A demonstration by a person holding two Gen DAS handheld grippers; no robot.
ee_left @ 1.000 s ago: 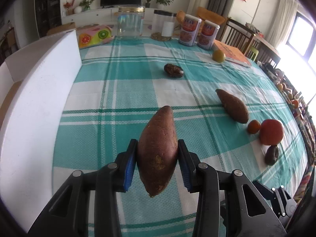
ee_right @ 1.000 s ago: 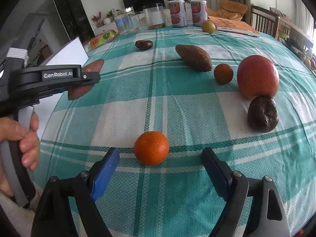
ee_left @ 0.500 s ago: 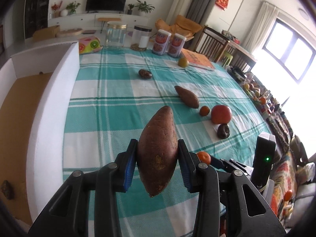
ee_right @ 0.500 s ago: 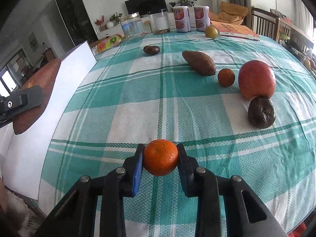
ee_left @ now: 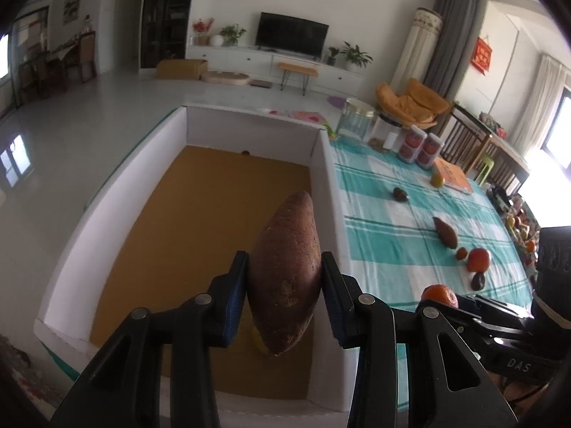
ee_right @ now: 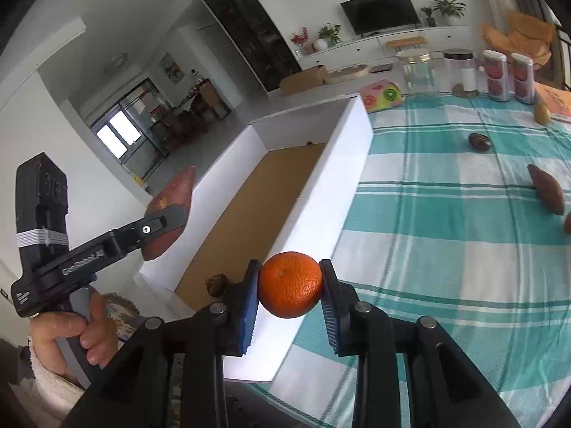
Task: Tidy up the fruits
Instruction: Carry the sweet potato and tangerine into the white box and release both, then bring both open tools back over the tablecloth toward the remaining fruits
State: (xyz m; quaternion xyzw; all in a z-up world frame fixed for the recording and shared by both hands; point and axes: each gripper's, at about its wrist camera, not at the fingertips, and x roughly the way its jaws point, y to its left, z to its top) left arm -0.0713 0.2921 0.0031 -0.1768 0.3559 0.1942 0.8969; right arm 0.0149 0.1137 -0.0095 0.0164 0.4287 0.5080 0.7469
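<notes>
The left gripper (ee_left: 284,303) now hangs over the open white box (ee_left: 323,192), where a second ago it was above the checked tablecloth (ee_left: 392,246) with the box wall only at its side. Its two blue pads are clenched on a sweet potato (ee_left: 284,271), which stands with its long axis pointing away from the camera and its lower tip hanging free above the brown floor of the box. A small yellowish thing shows on that floor just under the tip, mostly hidden, so what it is cannot be told.

The right gripper (ee_right: 289,287) has changed more. One second ago its fingers were wide apart around a mandarin (ee_right: 289,284) lying on the cloth; now they are closed on it, and the fruit is lifted off the table and held just beside the near wall of the box, not yet over the inside. From this view a dark, wrinkled fruit (ee_right: 216,284) lies in the near corner of the box.

For the task this means that both hands are loaded and the carrying is nearly done. The sweet potato seems ready to be lowered and released; the mandarin probably needs to go a little more to the left first. On the cloth a second sweet potato (ee_left: 445,232), a small orange fruit (ee_left: 461,253), a red fruit (ee_left: 479,260) and two dark fruits (ee_left: 401,194) are not yet collected, so much sorting remains.
</notes>
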